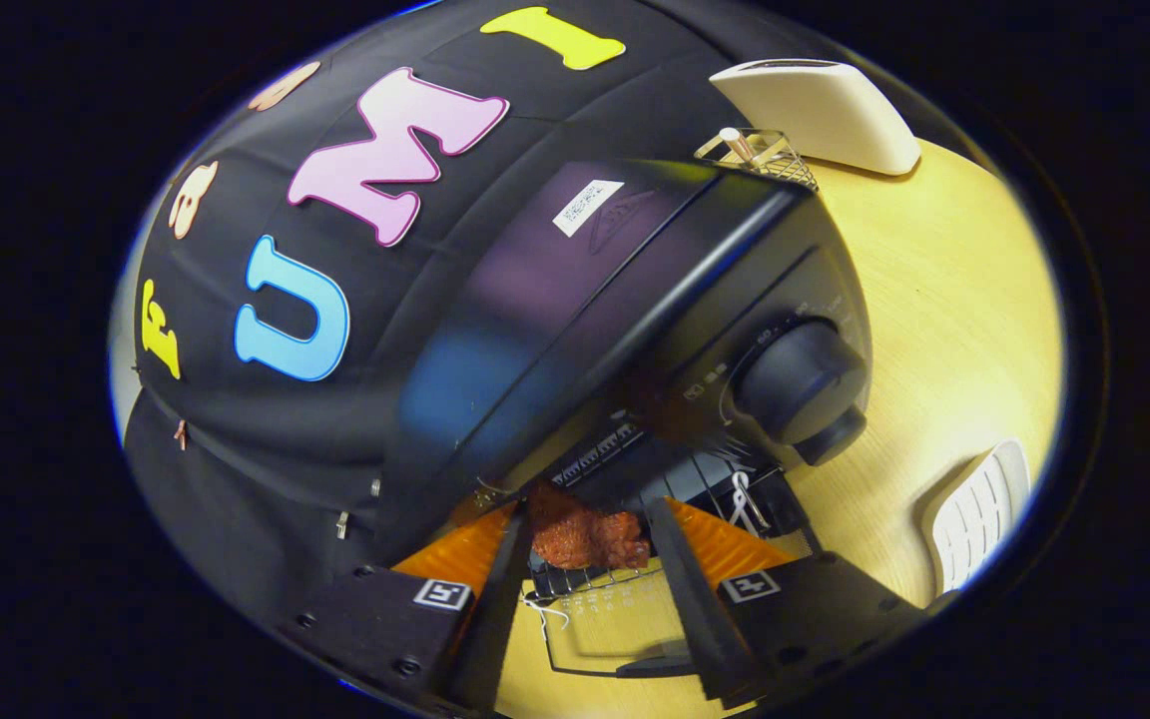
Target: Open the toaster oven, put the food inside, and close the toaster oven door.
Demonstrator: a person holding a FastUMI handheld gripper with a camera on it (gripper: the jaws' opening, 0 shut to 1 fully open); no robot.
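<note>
The gripper (pixel 585 559) has its two fingers spread, with the reddish food (pixel 585 537) between them near the tips; whether both fingers press on it cannot be told. The food sits over a wire rack (pixel 595 584), at the mouth of the black oven (pixel 625 320) just ahead. The oven's door (pixel 615 639) lies open below the fingers. A knob (pixel 800 379) is ahead to the right. Beyond the oven on the wooden table (pixel 944 300) are a wire basket (pixel 760 155) and a white box (pixel 820 110).

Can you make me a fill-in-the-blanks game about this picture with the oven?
1. The reddish food sits between the gripper's two ____.
2. The toaster oven is coloured ____.
3. The oven door is ____.
4. The toaster oven stands on a ____ table.

Missing words: fingers; black; open; wooden
</note>
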